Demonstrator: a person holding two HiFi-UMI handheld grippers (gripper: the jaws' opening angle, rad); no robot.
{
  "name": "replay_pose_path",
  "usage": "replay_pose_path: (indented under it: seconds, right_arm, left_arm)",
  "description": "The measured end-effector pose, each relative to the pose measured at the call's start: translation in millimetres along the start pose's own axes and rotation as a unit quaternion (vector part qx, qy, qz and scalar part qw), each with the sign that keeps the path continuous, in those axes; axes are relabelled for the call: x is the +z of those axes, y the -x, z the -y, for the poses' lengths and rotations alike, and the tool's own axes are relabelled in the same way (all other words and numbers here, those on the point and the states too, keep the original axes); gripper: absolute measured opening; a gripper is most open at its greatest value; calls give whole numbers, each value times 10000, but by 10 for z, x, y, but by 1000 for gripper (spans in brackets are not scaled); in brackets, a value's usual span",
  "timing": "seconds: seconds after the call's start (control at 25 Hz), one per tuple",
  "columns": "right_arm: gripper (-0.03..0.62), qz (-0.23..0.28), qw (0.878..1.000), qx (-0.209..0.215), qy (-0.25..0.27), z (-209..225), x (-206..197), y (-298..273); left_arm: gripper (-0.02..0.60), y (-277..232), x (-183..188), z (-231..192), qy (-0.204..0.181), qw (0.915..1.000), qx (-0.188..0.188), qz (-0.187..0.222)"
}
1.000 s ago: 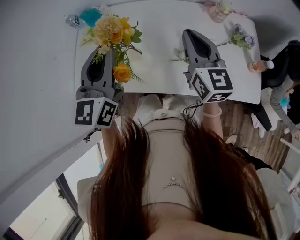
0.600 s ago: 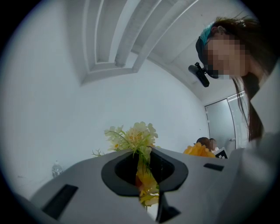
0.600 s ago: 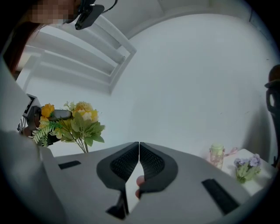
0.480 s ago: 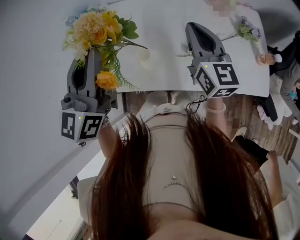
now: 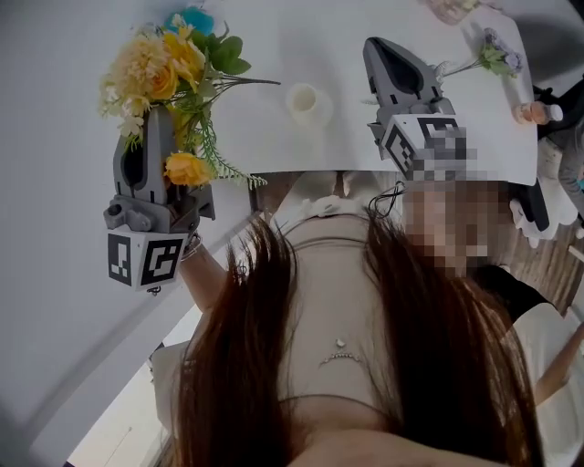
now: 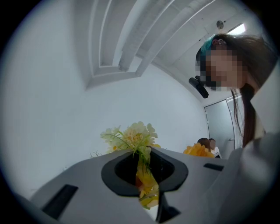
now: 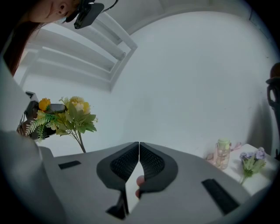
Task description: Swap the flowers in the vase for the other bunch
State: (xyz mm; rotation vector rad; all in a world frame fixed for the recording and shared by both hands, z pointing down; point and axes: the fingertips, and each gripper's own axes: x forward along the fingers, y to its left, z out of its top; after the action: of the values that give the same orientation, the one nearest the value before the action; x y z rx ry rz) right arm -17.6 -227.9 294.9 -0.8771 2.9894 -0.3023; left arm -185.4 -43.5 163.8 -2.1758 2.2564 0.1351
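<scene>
A bunch of yellow and orange flowers [image 5: 162,71] hangs off the table's left edge, its stems pinched in my left gripper [image 5: 161,113], which is shut on them. In the left gripper view the stems run up between the closed jaws [image 6: 146,151] to the pale blooms [image 6: 133,134]. The small white vase [image 5: 306,101] stands empty on the white table [image 5: 274,146], apart from both grippers. My right gripper [image 5: 373,46] hovers level over the table to the vase's right, shut with nothing held [image 7: 139,144]. The purple bunch [image 5: 499,57] lies at the table's far right.
A teal object [image 5: 195,18] sits at the table's back left behind the flowers. A small bottle [image 5: 529,111] stands near the right edge, a clear green-capped bottle [image 7: 223,153] beside the purple bunch [image 7: 252,161]. A plain white wall runs along the left.
My left gripper carried the yellow bunch leftward and upward, off past the table's left edge. The white vase now stands uncovered. The right gripper barely shifted.
</scene>
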Motion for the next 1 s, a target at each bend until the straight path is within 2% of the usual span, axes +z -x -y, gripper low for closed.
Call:
replay_pose_path:
  seconds: [0.2,0.44,0.72,1.0]
  right_arm:
    - [28,-121,9999,-99,-24,107,-112,14]
    - [28,-227,9997,-39,-96,411,-86,172]
    - [28,-403,9958,-819,98,48,-344,119]
    - [28,-580,9901,-1274,120,58,-506,32]
  left_arm:
    - [51,-75,-337,-109,-26,9980,7,-638]
    - [51,-232,-748,42,54,9886,168,-1497]
    - [51,-193,-1574,-668,472,9716,-468,-2273]
    - [51,-383,-2199,-928,672,9478,-851,-3000]
